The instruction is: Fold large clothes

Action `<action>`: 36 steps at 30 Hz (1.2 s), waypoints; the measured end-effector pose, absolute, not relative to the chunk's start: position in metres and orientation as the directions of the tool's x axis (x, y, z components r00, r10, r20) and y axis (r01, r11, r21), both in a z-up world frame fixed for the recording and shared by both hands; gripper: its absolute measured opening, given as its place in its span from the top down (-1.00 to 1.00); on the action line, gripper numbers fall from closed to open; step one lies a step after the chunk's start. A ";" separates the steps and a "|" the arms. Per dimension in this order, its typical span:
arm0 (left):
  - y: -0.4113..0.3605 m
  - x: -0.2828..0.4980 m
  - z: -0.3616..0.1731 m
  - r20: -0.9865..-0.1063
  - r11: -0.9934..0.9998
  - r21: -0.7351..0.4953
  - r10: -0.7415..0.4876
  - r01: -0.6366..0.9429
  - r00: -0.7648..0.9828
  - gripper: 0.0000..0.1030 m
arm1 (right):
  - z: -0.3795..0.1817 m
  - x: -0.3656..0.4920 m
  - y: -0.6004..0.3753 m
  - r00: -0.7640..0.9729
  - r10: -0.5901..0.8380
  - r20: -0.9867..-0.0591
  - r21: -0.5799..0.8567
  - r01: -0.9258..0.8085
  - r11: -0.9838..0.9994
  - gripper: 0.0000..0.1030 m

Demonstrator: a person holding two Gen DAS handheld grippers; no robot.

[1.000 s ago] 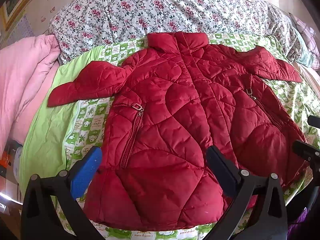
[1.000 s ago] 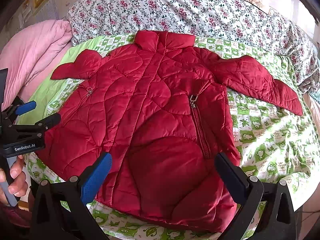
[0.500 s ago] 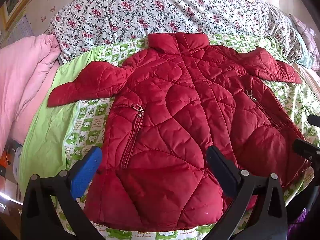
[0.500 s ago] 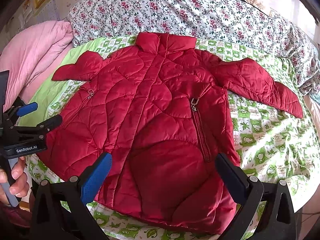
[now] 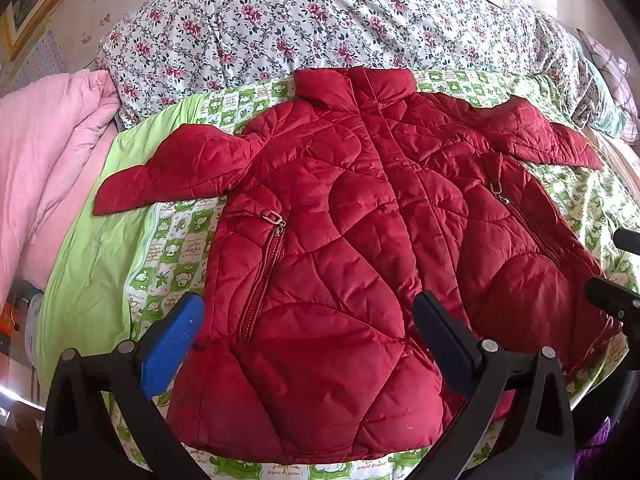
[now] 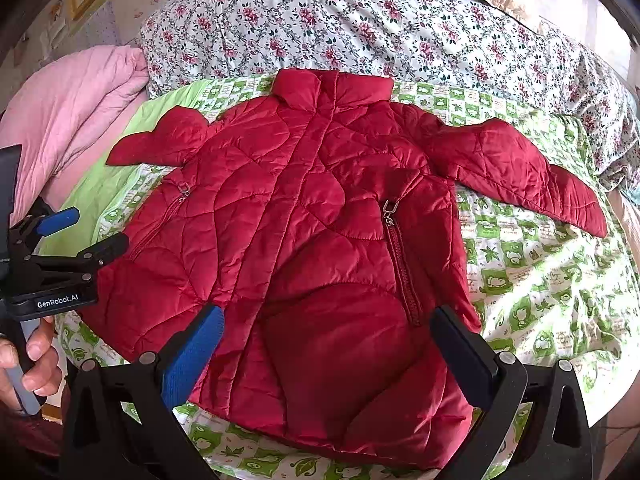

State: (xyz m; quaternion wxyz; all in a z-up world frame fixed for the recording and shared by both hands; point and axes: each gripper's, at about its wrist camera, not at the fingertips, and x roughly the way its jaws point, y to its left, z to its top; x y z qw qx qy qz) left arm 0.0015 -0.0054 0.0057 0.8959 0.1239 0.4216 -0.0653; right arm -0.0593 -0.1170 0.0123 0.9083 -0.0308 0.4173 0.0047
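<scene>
A red quilted jacket (image 5: 360, 240) (image 6: 320, 240) lies flat and face up on the bed, collar at the far side, both sleeves spread outward. My left gripper (image 5: 308, 344) hovers open above the hem on the jacket's left half, holding nothing. My right gripper (image 6: 328, 352) stays open above the hem on the right half, near the pocket zipper (image 6: 400, 256). In the right wrist view the left gripper (image 6: 80, 236) shows at the left edge, with a hand (image 6: 28, 364) on its handle.
A green-and-white printed sheet (image 6: 532, 264) covers the bed under the jacket. A floral duvet (image 5: 320, 28) is piled behind the collar. A pink quilt (image 5: 44, 152) lies at the left. The bed's near edge runs just below the hem.
Both views have crept slightly, so the jacket sits a touch lower in frame. Both grippers stay open and the jacket has not moved.
</scene>
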 end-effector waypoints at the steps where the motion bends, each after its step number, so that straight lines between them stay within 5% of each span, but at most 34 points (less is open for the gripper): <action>1: -0.005 0.001 0.006 -0.768 0.964 0.149 -0.028 0.221 0.640 -1.00 | 0.012 -0.059 -0.117 0.650 -0.018 -0.760 -0.053 -0.034 0.998 -1.00; 8: -0.002 0.001 0.007 -0.786 0.971 0.074 -0.084 0.229 0.612 -1.00 | 0.013 -0.059 -0.116 0.649 -0.008 -0.760 -0.044 -0.040 0.998 -1.00; 13: -0.006 0.001 0.006 -0.748 0.959 0.176 -0.016 0.221 0.664 -1.00 | 0.012 -0.057 -0.116 0.648 -0.003 -0.761 -0.041 -0.044 0.998 -1.00; 28: -0.003 0.014 -0.001 -0.747 0.958 0.180 -0.013 0.221 0.665 -1.00 | 0.012 -0.048 -0.128 0.666 0.004 -0.746 -0.024 -0.033 0.999 -1.00; 36: -0.001 0.035 -0.003 -0.744 0.962 0.170 -0.018 0.216 0.667 -1.00 | 0.017 -0.038 -0.182 0.703 0.041 -0.710 0.113 0.056 0.992 -1.00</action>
